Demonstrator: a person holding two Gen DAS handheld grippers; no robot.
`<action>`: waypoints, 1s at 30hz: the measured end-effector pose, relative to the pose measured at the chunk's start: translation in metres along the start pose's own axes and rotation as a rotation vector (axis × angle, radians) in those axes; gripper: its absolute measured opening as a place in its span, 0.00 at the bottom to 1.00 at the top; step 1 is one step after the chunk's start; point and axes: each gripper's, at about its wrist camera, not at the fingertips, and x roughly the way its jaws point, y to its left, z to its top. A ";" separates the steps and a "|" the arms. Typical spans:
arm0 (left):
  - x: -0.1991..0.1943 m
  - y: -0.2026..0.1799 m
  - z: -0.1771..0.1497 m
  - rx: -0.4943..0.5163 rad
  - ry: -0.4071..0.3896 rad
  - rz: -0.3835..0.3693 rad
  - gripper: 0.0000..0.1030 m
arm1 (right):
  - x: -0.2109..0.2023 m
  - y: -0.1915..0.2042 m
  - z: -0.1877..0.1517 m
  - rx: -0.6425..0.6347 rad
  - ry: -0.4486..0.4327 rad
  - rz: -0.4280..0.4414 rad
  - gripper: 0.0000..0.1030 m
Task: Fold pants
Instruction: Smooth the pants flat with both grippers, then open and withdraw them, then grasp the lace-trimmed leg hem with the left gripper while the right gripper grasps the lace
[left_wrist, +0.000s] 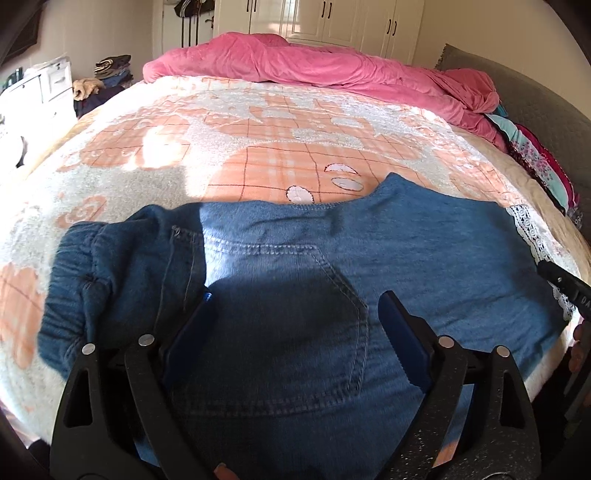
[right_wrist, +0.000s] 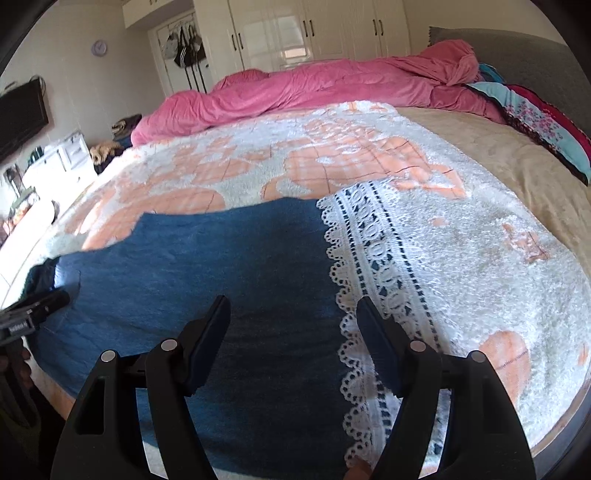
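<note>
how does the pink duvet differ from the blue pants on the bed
The pink duvet is bunched in a crumpled heap along the far side of the bed; the blue pants lie spread flat at the near edge. The duvet is plain; the pants show stitched seams, a pocket and a white lace hem. Both rest on the orange-and-white blanket.

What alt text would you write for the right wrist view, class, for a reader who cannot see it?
Blue pants with a white lace hem lie flat on a peach-and-white blanket, under the right gripper, whose jaws stand open and empty. A pink duvet lies bunched beyond.
</note>
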 end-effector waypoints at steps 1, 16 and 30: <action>-0.003 0.000 0.000 -0.003 0.001 0.000 0.82 | -0.006 -0.001 0.000 0.010 -0.014 0.000 0.68; -0.039 -0.025 0.006 0.016 -0.042 -0.062 0.91 | -0.072 -0.037 -0.017 0.105 -0.083 -0.080 0.78; -0.037 -0.082 0.009 0.128 -0.023 -0.130 0.91 | -0.073 -0.051 -0.031 0.205 -0.044 -0.052 0.93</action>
